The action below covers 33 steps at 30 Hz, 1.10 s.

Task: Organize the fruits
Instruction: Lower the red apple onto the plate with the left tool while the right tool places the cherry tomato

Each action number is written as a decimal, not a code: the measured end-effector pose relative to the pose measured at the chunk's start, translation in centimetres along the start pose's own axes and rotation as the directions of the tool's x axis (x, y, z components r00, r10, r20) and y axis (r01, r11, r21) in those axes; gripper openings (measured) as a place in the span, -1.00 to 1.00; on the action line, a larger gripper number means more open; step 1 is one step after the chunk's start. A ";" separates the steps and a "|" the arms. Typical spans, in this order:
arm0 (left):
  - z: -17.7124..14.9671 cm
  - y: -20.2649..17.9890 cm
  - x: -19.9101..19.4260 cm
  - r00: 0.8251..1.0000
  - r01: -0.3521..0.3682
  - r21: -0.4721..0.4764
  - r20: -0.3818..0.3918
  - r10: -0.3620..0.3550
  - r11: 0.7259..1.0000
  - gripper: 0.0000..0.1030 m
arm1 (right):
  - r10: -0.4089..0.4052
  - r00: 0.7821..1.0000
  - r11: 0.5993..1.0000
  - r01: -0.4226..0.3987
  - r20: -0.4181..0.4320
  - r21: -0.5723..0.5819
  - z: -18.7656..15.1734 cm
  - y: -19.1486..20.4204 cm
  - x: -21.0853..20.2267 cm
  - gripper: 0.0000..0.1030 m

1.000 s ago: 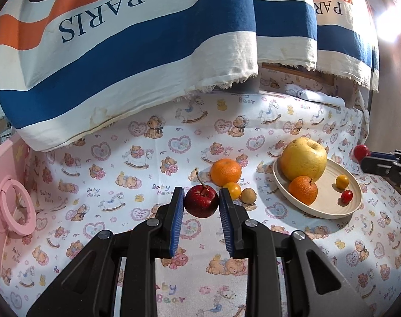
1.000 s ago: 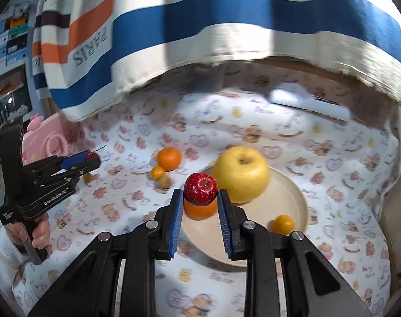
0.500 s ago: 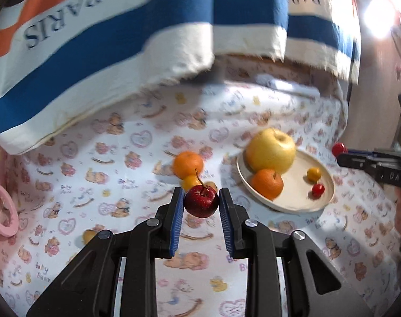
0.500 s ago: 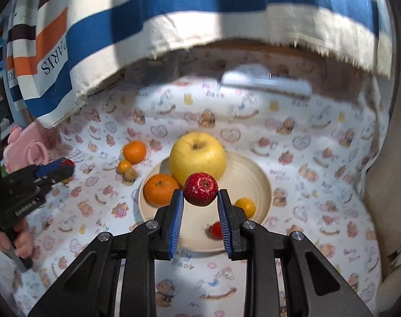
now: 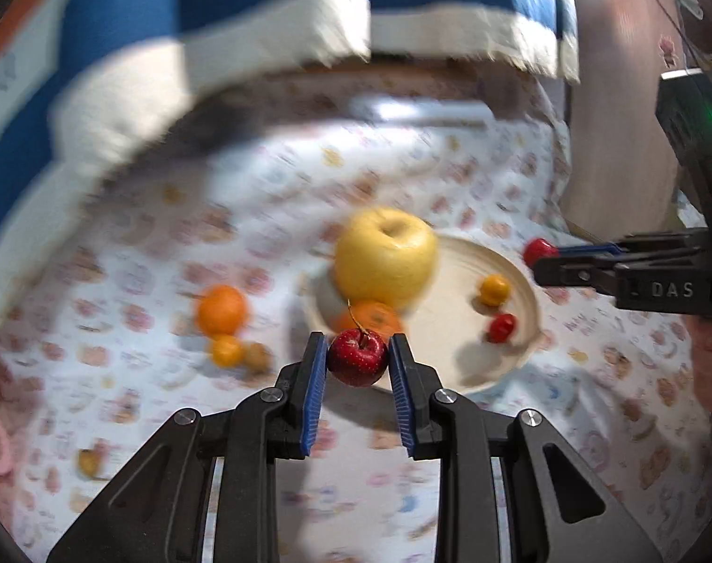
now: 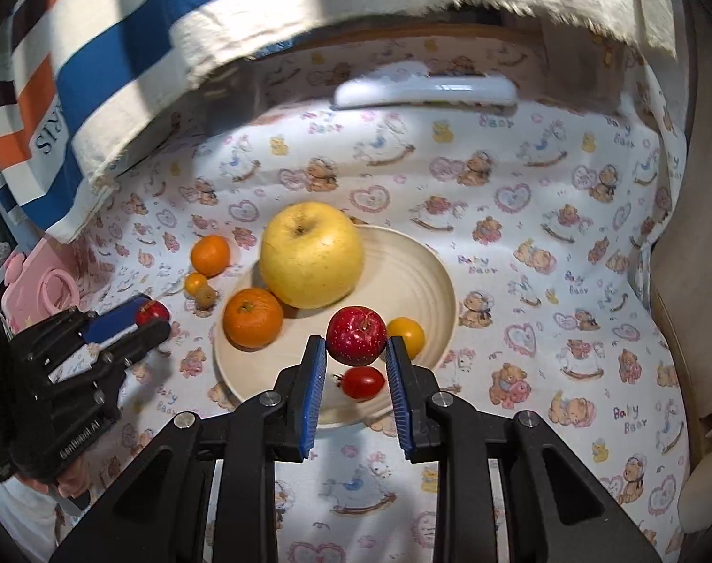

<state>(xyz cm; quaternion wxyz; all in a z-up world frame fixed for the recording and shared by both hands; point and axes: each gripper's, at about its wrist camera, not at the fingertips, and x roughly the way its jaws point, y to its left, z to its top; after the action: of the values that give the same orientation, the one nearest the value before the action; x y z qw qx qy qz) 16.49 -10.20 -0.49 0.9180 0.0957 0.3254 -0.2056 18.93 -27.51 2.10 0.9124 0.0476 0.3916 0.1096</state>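
The left gripper (image 5: 357, 363) is closed down narrow on a small red apple with a stem (image 5: 357, 357), its blue pads (image 5: 314, 389) pressing the fruit from both sides so that it hangs clear of the cloth, in front of the near-left rim of the cream plate (image 5: 520, 277); this view is smeared with blur. The right gripper (image 6: 356, 352) is likewise drawn in tight on a second small red apple (image 6: 356, 335), gripped at the tips of its blue pads (image 6: 312, 389) and held over the near part of the plate (image 6: 421, 272). On that plate a large yellow apple (image 6: 311, 253) sits toward the far-left side, an orange (image 6: 252, 317) lies at the left rim just beside it, a small yellow tomato (image 6: 406, 335) rests near the middle right, partly behind the held apple, and a red cherry tomato (image 6: 363, 382) lies at the near rim, below the held apple and between the pads as the camera sees it. Off the plate, toward the left edge of the bear-print cloth (image 6: 567, 244), lie a mandarin (image 6: 210, 255), a smaller orange fruit (image 6: 195, 283) and a brownish little fruit (image 6: 205, 297), close together. A striped towel (image 6: 121, 70) hangs over the cloth's far edge, and a pink object (image 6: 41, 281) sits at its left edge.
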 end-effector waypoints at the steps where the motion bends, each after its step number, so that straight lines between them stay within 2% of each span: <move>1: 0.1 -0.3 0.9 0.999 0.018 -0.010 -0.037 -0.019 1.000 -0.50 | -0.003 1.000 1.000 0.003 -0.010 0.007 0.0 -0.2 0.3 -0.47; 4: 0.4 -1.4 2.5 0.995 0.034 -0.013 -0.092 -0.035 0.999 -0.50 | -0.011 0.999 1.000 0.012 -0.046 0.026 0.0 -0.9 1.4 -0.47; 9: 1.0 -2.7 3.5 0.989 0.048 0.013 -0.142 -0.046 0.999 -0.50 | -0.035 0.994 0.999 0.039 -0.106 0.037 -0.2 -1.4 2.7 -0.47; 14: 0.9 -2.8 4.3 0.985 0.021 0.023 -0.172 -0.017 1.000 -0.50 | -0.038 0.993 0.999 0.043 -0.114 0.034 -0.4 -1.4 3.0 -0.47; 18: 0.7 -2.2 4.8 0.981 0.030 0.003 -0.192 -0.029 1.000 -0.50 | -0.039 0.993 0.999 0.043 -0.114 0.033 -0.4 -1.4 3.0 -0.47; 25: 0.7 -2.3 4.9 0.981 0.025 0.023 -0.193 -0.020 0.999 -0.49 | -0.047 0.991 0.999 0.050 -0.122 0.021 -0.4 -1.1 3.2 -0.47; 26: 0.7 -2.4 4.8 0.981 0.022 0.030 -0.192 -0.016 0.999 -0.46 | -0.047 0.992 0.999 0.050 -0.121 0.020 -0.4 -1.1 3.2 -0.47; 29: 0.6 -2.7 4.3 0.985 0.002 0.064 -0.171 0.009 0.998 -0.16 | -0.042 0.993 0.999 0.045 -0.108 0.023 -0.3 -1.0 3.1 -0.47; 33: 0.5 -2.4 3.2 0.990 -0.010 0.074 -0.137 0.020 0.997 -0.15 | -0.026 0.997 0.999 0.029 -0.079 0.033 -0.2 -1.1 2.5 -0.47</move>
<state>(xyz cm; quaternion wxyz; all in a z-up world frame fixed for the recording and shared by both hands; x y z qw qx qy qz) 17.96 -13.57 -2.20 0.8909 0.1454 0.3793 -0.2034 20.63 -27.97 0.06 0.8968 0.0531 0.4295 0.0921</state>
